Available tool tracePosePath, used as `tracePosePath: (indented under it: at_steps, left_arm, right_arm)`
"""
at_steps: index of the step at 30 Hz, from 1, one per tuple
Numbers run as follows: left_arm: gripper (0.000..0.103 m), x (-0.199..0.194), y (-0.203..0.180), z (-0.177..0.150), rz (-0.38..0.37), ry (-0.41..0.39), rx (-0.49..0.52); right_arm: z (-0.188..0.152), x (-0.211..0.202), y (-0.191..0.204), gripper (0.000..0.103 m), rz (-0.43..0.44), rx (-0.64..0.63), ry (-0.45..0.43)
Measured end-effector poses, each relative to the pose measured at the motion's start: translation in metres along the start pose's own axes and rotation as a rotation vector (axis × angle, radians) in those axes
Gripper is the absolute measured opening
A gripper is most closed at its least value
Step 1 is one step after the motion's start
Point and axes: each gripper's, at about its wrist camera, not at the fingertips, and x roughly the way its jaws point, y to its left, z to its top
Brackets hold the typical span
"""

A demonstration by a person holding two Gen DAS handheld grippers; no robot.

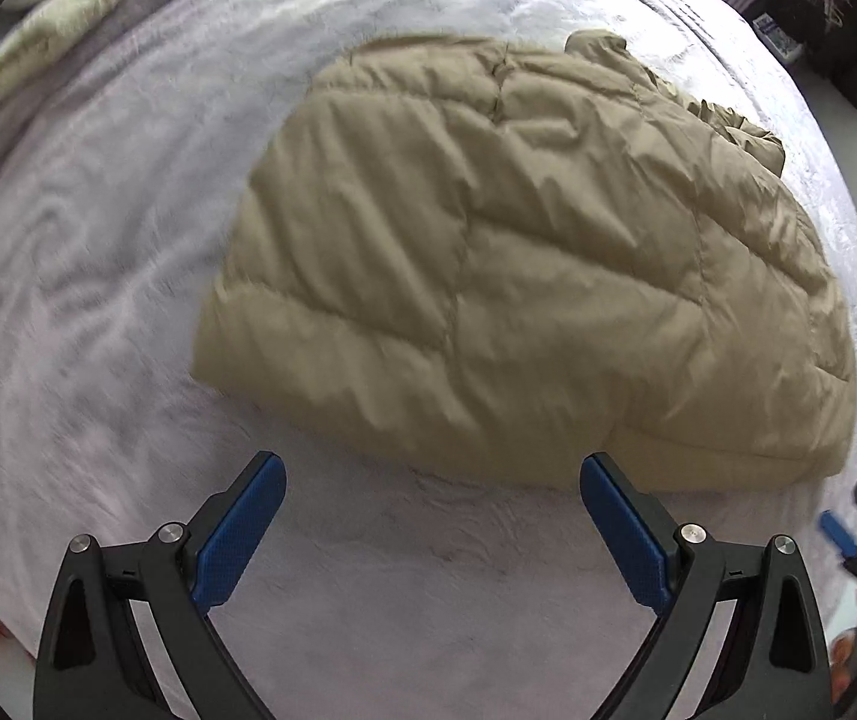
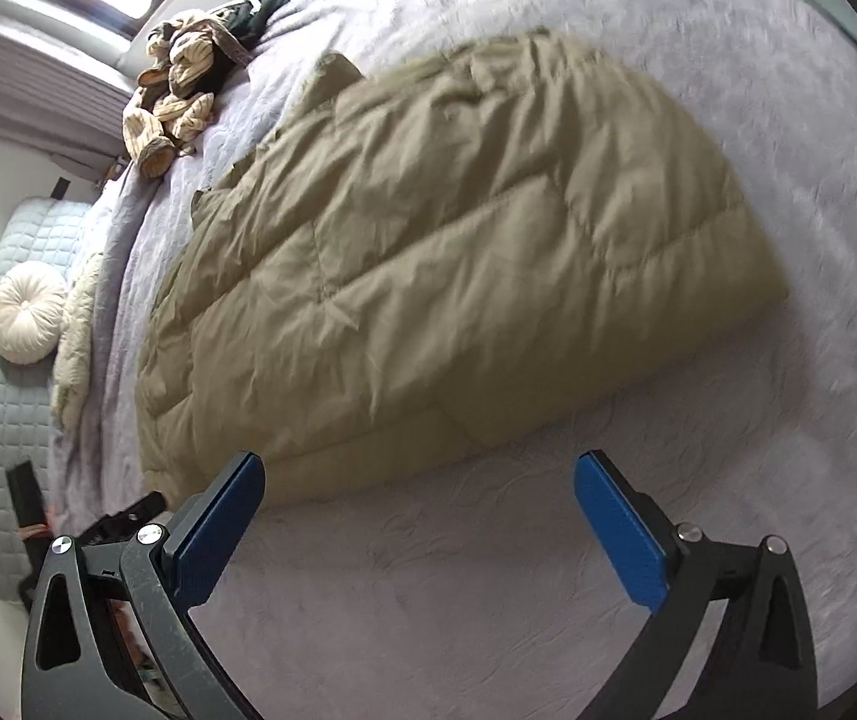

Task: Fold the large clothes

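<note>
Khaki quilted puffer jacket (image 1: 524,264) lies folded into a thick slab on the pale lilac bedspread (image 1: 98,300), just beyond both grippers and touching neither. In the left wrist view the left gripper (image 1: 433,477) hangs over bare bedspread with its blue pads (image 1: 242,531) spread wide and nothing between them; the jacket's near hem runs across just past the fingertips, most of the garment lying ahead and to the right. In the right wrist view the right gripper (image 2: 419,474) is likewise wide and empty, with the jacket (image 2: 428,264) ahead and mostly to its left, and its left pad sits just in front of the near hem.

The jacket's long axis appears to run away from the person, from the near hem towards the rumpled collar end at the far side. The near hem sits between the two grippers, so both are about equally close to it, one towards each near corner. If another fold is wanted, I judge it would start from that near edge, carried towards the far end.

A heap of striped clothing (image 2: 173,96) lies at the far edge of the bed, well apart from the jacket.
</note>
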Motion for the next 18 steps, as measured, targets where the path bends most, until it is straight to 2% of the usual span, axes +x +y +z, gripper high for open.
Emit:
tracePosePath:
  at_steps: [5,12,15,18]
  left_arm:
    - [0.099,0.012,0.010,-0.012,-0.028,0.037,-0.062]
    - [0.099,0.022,0.023,-0.024,-0.107,0.043,-0.130]
    - [0.099,0.021,0.029,-0.025,-0.168,0.025,-0.160]
    - [0.099,0.021,0.043,-0.020,-0.262,-0.025,-0.210]
  right_arm:
    - [-0.009,0.014,-0.016,0.103,0.041,0.086,0.092]
    - [-0.020,0.024,-0.042,0.103,0.153,0.233,0.129]
    - [-0.022,0.027,-0.049,0.103,0.183,0.270,0.125]
    - [-0.020,0.027,-0.058,0.103,0.251,0.317,0.088]
